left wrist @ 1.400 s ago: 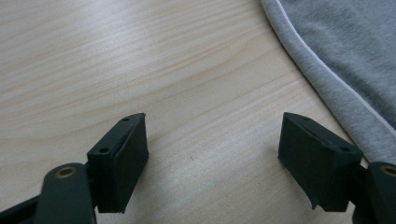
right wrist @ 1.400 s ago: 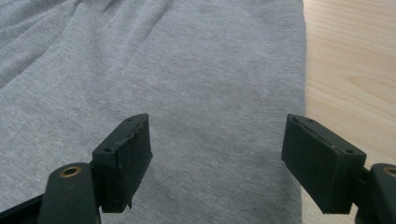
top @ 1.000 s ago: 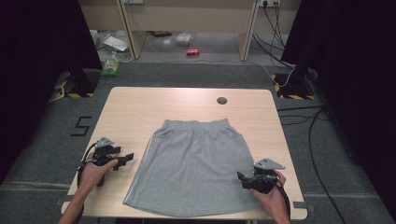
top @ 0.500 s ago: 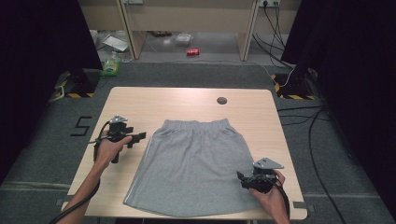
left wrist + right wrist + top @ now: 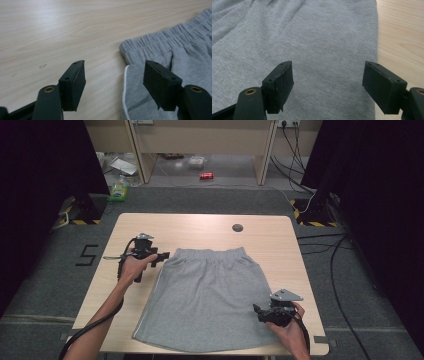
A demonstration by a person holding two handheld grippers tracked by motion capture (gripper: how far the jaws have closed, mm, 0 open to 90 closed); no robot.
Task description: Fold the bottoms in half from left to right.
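Observation:
Grey shorts (image 5: 210, 297) lie flat in the middle of the wooden table (image 5: 200, 227), waistband toward the far side. My left gripper (image 5: 161, 256) hovers just off the waistband's left corner (image 5: 126, 47). Its jaws have just been closing but stand open, with the white-trimmed side edge (image 5: 124, 82) and bare wood between them and nothing pressed. My right gripper (image 5: 256, 311) rests at the shorts' lower right edge, open, jaws spread above the grey fabric (image 5: 324, 57) near its right hem.
A small dark round disc (image 5: 238, 227) sits on the table near the far edge. Beyond the table are a red can (image 5: 206, 175) and a green item (image 5: 118, 194) on the floor. Cables (image 5: 330, 250) run along the right side.
My left gripper has moved from the table's front left up along the shorts' left side to the waistband corner. Right gripper has stayed put.

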